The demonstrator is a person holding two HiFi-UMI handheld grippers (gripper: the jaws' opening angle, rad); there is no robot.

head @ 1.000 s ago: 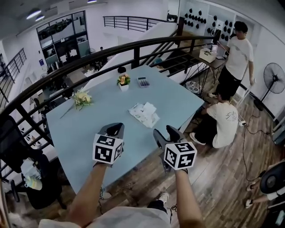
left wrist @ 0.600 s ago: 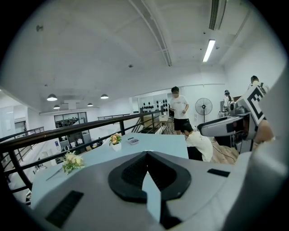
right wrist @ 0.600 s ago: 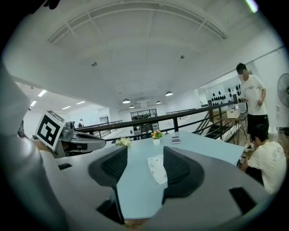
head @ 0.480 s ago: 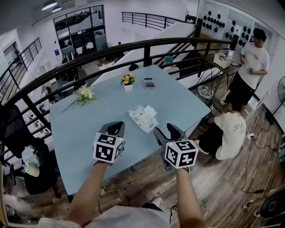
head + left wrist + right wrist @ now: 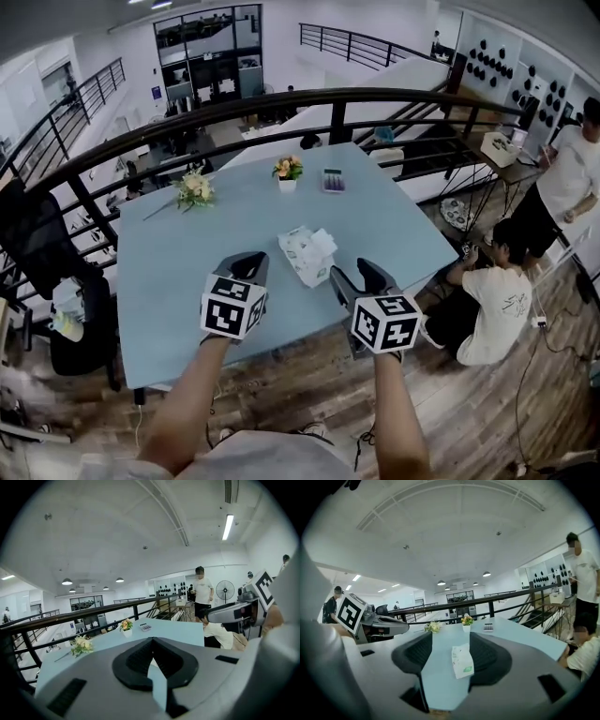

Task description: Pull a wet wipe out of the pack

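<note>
The wet wipe pack (image 5: pixel 307 255) on the blue table (image 5: pixel 178 262) is found nearer both grippers than a second ago, so approach is judged under way; the left gripper (image 5: pixel 246 266) is held closed and empty, and the right gripper (image 5: pixel 360 279) is spread wide with nothing gripped.

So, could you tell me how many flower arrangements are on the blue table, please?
2. A small white pot of orange flowers stands near the far edge of the table; a pale bouquet lies towards its far left corner. None appears hidden.
</note>
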